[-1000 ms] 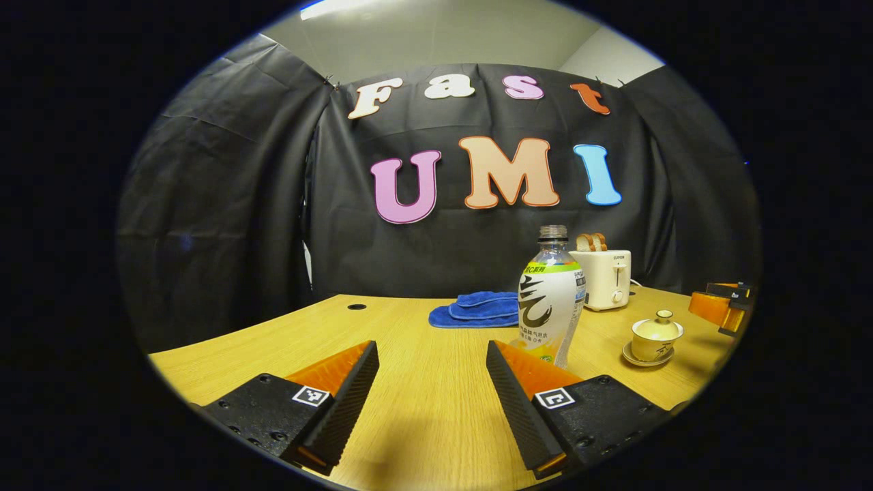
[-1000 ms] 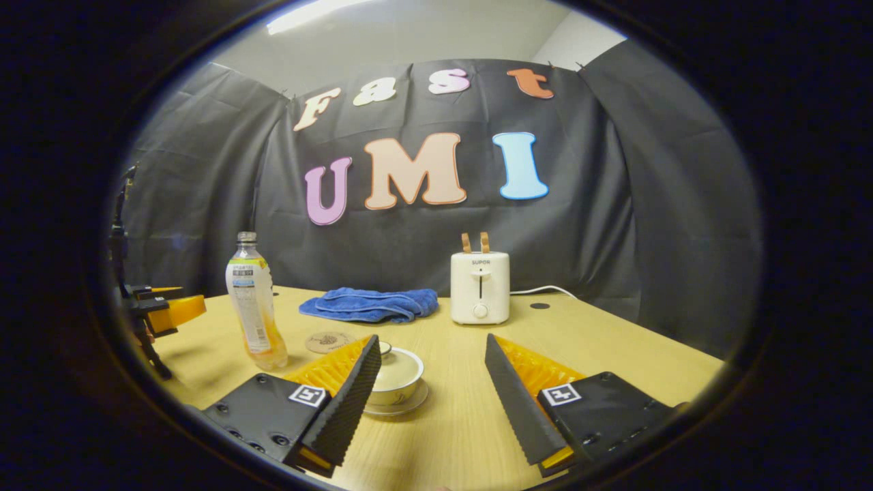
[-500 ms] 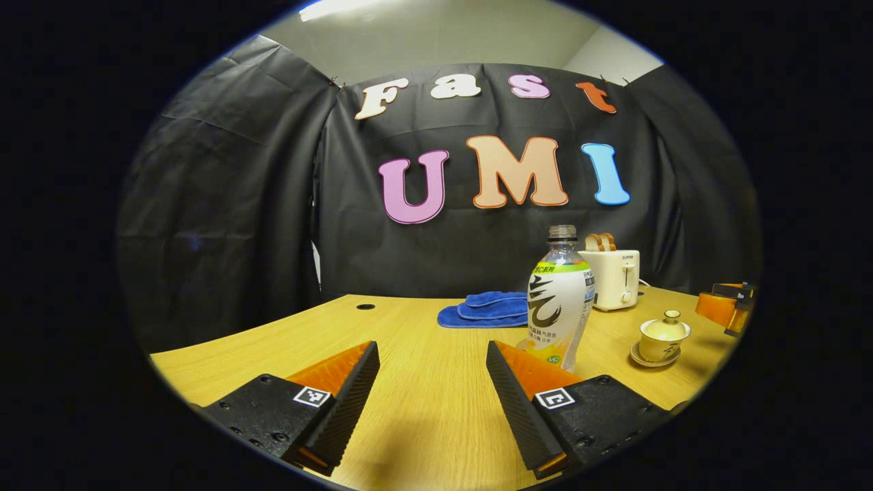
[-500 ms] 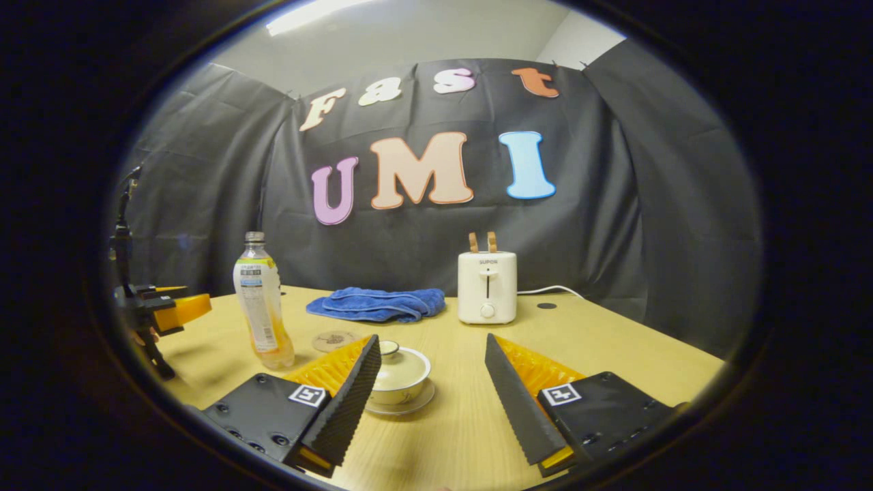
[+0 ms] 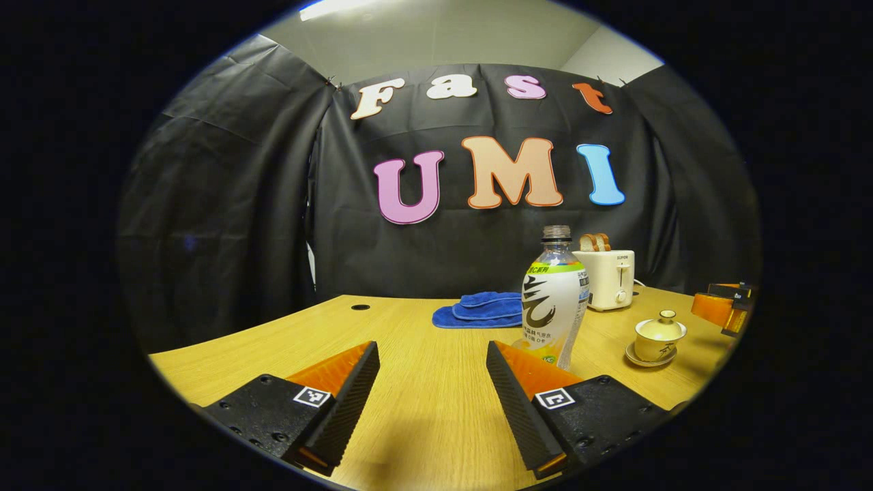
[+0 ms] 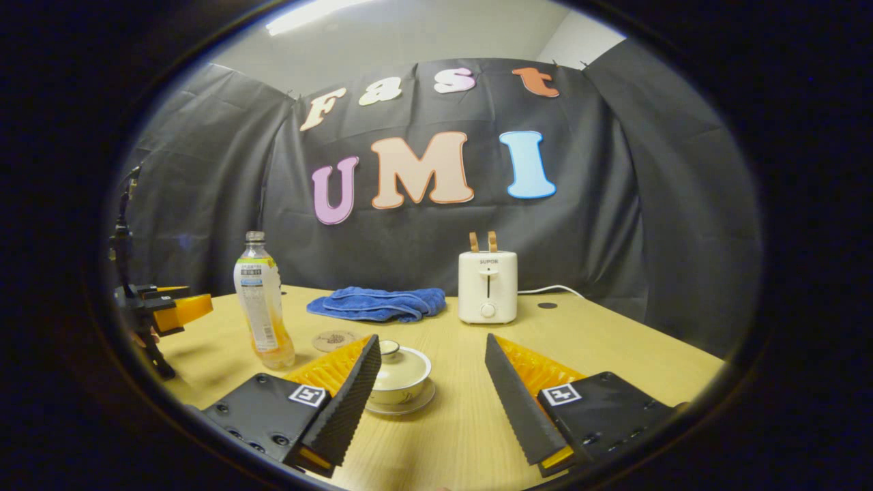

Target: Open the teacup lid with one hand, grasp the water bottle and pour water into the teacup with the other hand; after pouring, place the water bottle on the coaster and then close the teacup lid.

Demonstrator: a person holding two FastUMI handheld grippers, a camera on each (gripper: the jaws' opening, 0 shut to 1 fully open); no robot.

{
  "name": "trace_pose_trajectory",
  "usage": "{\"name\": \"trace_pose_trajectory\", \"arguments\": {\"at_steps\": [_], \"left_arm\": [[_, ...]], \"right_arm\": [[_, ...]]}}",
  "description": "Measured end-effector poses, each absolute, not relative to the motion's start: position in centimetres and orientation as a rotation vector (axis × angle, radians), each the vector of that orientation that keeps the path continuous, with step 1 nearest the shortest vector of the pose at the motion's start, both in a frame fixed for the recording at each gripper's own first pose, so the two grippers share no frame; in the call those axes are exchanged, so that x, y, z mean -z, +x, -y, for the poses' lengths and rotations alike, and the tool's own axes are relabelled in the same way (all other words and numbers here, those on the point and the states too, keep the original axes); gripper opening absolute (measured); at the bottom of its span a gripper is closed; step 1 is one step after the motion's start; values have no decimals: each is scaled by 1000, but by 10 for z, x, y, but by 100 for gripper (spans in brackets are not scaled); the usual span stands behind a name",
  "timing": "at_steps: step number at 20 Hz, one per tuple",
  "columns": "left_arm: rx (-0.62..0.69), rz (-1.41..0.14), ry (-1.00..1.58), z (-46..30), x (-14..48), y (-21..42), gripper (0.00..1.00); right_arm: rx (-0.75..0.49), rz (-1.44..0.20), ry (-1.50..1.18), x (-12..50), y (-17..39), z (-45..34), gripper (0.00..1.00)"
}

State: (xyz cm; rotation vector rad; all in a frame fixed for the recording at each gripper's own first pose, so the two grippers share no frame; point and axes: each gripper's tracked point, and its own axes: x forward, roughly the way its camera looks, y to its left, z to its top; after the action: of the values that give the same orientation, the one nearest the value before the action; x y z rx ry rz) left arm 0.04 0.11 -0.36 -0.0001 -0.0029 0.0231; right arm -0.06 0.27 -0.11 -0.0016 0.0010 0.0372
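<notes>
In the left gripper view, a wooden table (image 5: 409,341) runs back to the black cloth wall, and the left gripper (image 5: 432,392) hangs over it spread wide and empty, with the uncapped water bottle (image 5: 553,300) upright just past its right finger, a blue towel (image 5: 477,310) and a white toaster (image 5: 609,278) behind it, and the lidded teacup (image 5: 657,337) on its saucer farther right. In the right gripper view, the right gripper (image 6: 431,392) is likewise spread and holds nothing, the teacup (image 6: 402,375) with its lid (image 6: 397,360) on sits just beside its left finger, the coaster (image 6: 333,339) lies between the cup and the bottle (image 6: 263,310), and the other gripper (image 6: 167,310) shows at the far left.
</notes>
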Motion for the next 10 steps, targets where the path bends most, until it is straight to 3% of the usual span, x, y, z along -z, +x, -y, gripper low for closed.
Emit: {"name": "trace_pose_trajectory", "arguments": {"at_steps": [5,10], "left_arm": [[-23,3,1,-1,3,-1,93],[-22,3,1,-1,2,1,93]], "right_arm": [[-55,-4,-1,1,0,-6,96],[-165,-34,0,7,9,-27,98]]}}
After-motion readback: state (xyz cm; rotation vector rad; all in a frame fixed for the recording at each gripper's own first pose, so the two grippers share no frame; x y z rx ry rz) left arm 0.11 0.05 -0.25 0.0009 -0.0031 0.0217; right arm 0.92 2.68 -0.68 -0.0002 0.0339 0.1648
